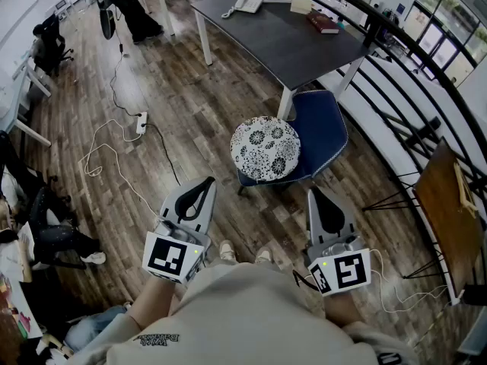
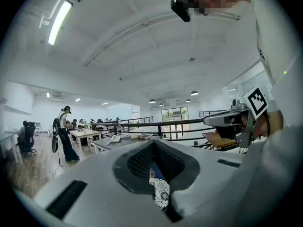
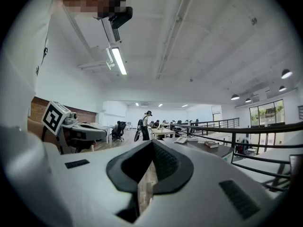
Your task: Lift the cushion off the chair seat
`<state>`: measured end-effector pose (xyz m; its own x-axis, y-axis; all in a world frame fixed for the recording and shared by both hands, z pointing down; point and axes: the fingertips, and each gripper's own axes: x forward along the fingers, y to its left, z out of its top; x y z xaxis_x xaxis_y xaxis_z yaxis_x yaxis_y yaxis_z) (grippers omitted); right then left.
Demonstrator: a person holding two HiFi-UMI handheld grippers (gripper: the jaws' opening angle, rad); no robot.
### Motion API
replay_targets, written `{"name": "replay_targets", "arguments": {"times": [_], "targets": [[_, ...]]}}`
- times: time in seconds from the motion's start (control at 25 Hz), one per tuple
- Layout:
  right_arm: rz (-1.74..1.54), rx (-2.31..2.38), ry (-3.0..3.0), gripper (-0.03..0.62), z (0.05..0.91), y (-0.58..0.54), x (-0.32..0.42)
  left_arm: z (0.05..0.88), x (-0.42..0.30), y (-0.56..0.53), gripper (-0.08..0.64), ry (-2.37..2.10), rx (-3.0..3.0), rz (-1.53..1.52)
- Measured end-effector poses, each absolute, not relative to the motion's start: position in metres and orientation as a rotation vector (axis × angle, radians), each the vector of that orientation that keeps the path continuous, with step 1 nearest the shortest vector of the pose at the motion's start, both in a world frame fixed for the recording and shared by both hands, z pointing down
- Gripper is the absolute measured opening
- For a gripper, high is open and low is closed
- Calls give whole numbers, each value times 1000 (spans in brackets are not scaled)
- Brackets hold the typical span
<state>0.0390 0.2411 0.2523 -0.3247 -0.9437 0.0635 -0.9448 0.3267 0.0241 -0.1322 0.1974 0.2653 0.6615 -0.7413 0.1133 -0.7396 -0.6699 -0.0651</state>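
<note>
A round white cushion (image 1: pixel 266 148) with a dark flower print lies on the blue seat of a chair (image 1: pixel 323 124), in the head view's middle. Through the slit of the left gripper's jaws a sliver of the cushion (image 2: pixel 161 193) shows. My left gripper (image 1: pixel 209 181) is shut and empty, held near my body, short and left of the chair. My right gripper (image 1: pixel 313 192) is also shut and empty, just in front of the chair's near edge. Both point about level toward the chair and touch nothing.
A dark grey table (image 1: pixel 281 36) with a phone and a book stands just behind the chair. A black railing (image 1: pixel 411 59) runs along the right. White cables and a power strip (image 1: pixel 141 122) lie on the wooden floor at left. A wooden easel board (image 1: pixel 449 211) stands at right.
</note>
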Motion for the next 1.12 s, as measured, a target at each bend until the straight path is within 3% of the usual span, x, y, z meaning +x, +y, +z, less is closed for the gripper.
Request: {"name": "replay_targets", "arguments": {"times": [1.12], "targets": [[146, 1811, -2484, 3, 276, 254, 92, 286, -82, 212, 5, 1334, -2879, -274]]}}
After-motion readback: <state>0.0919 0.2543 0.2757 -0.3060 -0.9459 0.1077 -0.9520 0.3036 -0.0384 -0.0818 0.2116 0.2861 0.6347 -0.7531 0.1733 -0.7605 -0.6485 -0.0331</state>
